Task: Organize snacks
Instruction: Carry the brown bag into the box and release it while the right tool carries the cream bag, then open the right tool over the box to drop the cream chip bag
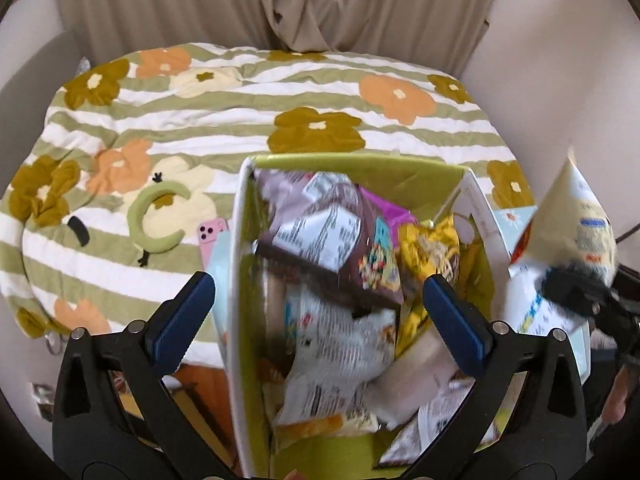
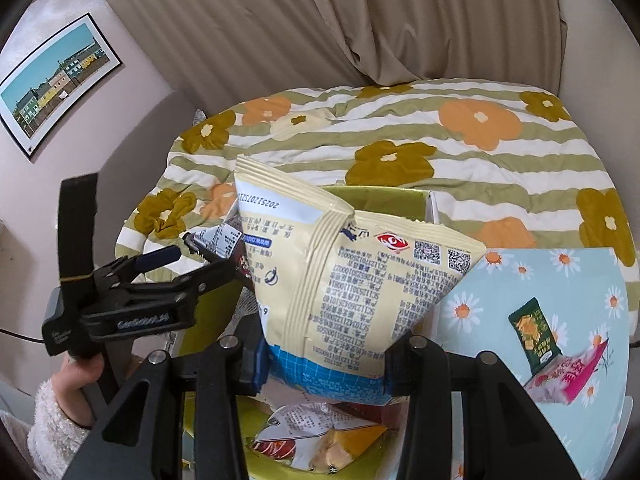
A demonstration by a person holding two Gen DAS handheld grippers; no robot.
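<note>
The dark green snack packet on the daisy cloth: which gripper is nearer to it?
Right. The right gripper, holding the cream bag, is just beside the dark green packet; the left gripper is open over the box, farther away.

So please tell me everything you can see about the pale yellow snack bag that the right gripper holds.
The pale yellow snack bag is a glossy foil-like pouch with a blue grid band at its lower end, crimped seals, a ridged back seam, small dark print and two QR codes. It looks sealed and puffy. The right gripper has its jaws shut on the blue end, and the bag hangs above the green-lined box of snacks.
</note>
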